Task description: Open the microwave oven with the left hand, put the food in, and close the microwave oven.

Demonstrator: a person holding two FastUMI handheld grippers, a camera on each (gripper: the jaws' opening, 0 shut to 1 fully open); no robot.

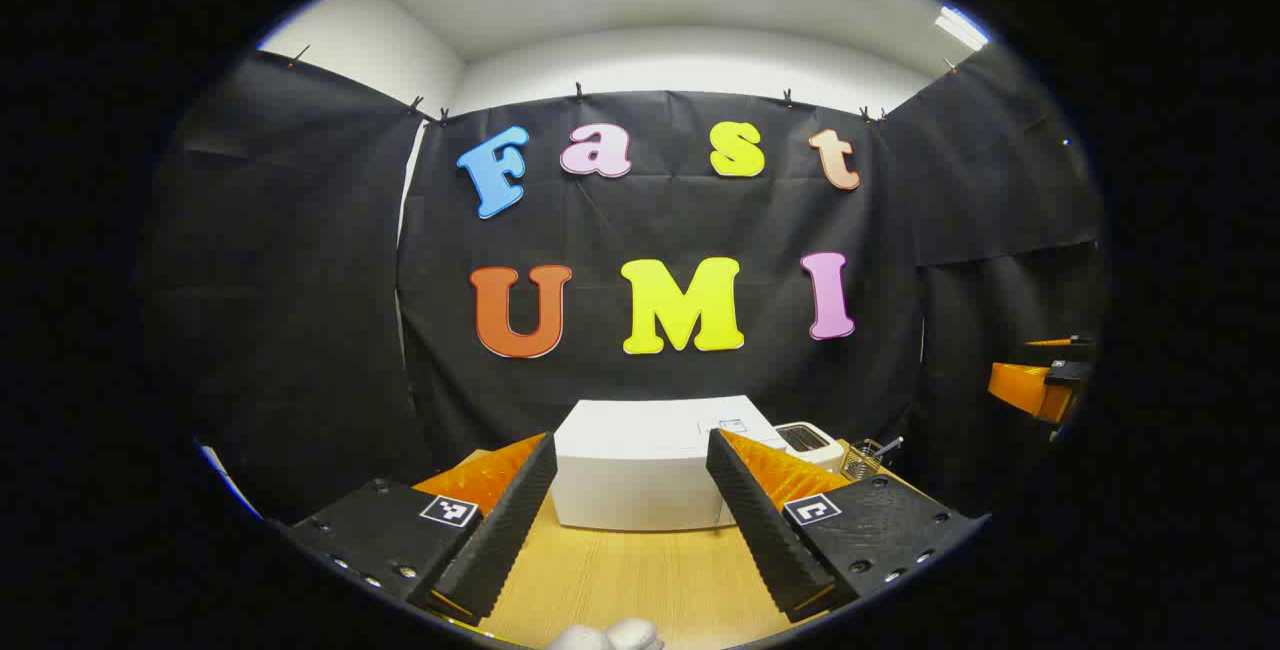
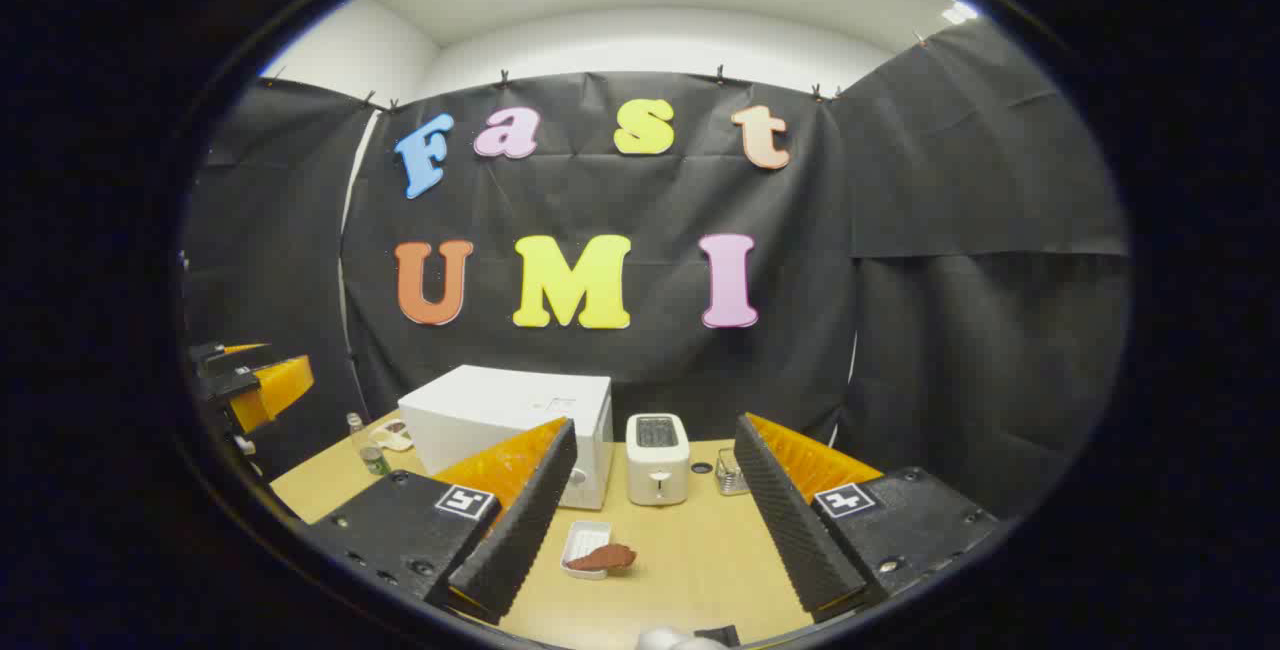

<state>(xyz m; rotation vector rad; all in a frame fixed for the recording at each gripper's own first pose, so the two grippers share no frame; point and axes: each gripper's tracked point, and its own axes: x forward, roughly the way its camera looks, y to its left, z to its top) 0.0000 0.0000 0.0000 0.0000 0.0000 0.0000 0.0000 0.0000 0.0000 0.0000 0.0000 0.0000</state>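
**Ana:** Left gripper view first, biggest thing down. What stands on the wooden table (image 1: 640, 580)?

**Ben:** The white microwave oven (image 1: 645, 465), at the far end of the table against the black cloth wall, door closed as far as I can see. The left gripper (image 1: 632, 490) hangs in front of it with its two fingers spread wide apart, nothing between them, and the oven's body shows in the gap. Neither finger touches the oven.

**Ana:** And in the right gripper view?

**Ben:** The same oven (image 2: 505, 430) sits left of middle, with a round knob low on its front right corner. Just beside it to the right stands a white toaster (image 2: 657, 458), upright, slots up. The right gripper (image 2: 650, 515) is held above the near part of the table, its fingers likewise wide apart and empty.

**Ana:** Where is the food?

**Ben:** On the table in front of the oven and toaster, between the right gripper's fingers in that view but well below them: a small white tray (image 2: 585, 542) with a reddish-brown piece of food (image 2: 603, 558) lying across its right edge. What sort of food it is, I cannot tell at this size.

**Ana:** Anything smaller?

**Ben:** A small wire holder (image 2: 730, 472) right of the toaster, and a little bottle (image 2: 370, 452) left of the oven. The other gripper shows at the far left edge of this view.
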